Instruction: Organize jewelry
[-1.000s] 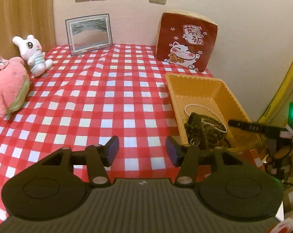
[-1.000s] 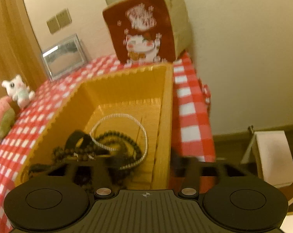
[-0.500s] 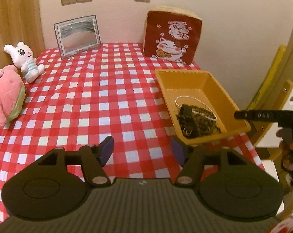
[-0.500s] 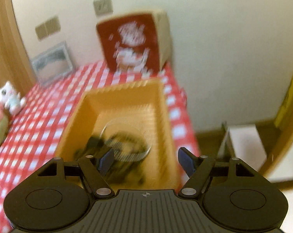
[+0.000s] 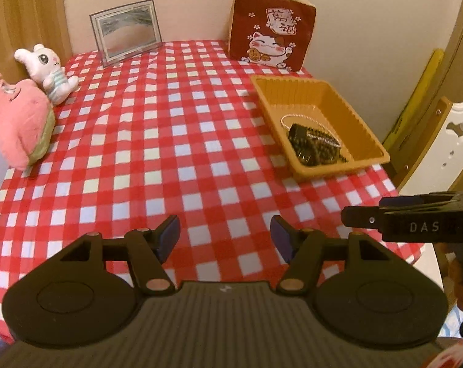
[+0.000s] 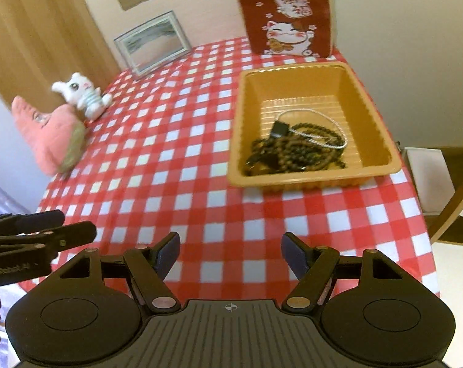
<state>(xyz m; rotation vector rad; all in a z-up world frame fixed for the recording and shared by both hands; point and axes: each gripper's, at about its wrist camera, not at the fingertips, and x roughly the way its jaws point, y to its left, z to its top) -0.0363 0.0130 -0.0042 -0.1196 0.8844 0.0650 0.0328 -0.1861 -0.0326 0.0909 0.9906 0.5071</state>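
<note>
An orange tray (image 5: 366, 128) (image 6: 375, 122) sits at the right of the red-checked tablecloth. Inside it lie dark bead strands (image 5: 317, 150) (image 6: 295, 150) tangled with a thin silver chain (image 5: 308, 118) (image 6: 329, 116). My left gripper (image 5: 225, 237) hovers open over the cloth near the front edge, nothing between its fingers. My right gripper (image 6: 230, 253) is open too, held above the front of the table, well short of the tray. Each gripper shows in the other's view, the right one (image 5: 409, 225) at the right edge and the left one (image 6: 38, 233) at the left edge.
A red lucky-cat cushion (image 5: 271, 27) leans on the back wall beside a framed picture (image 5: 127, 32). A white bunny toy (image 5: 49, 67) and a pink plush (image 5: 17, 122) lie at the left. A white chair back (image 5: 439, 153) stands past the table's right edge.
Both grippers have pulled back and up from the tray, the right one much farther; the tray now looks smaller. The left gripper's jaws stand a little wider than a second ago.
</note>
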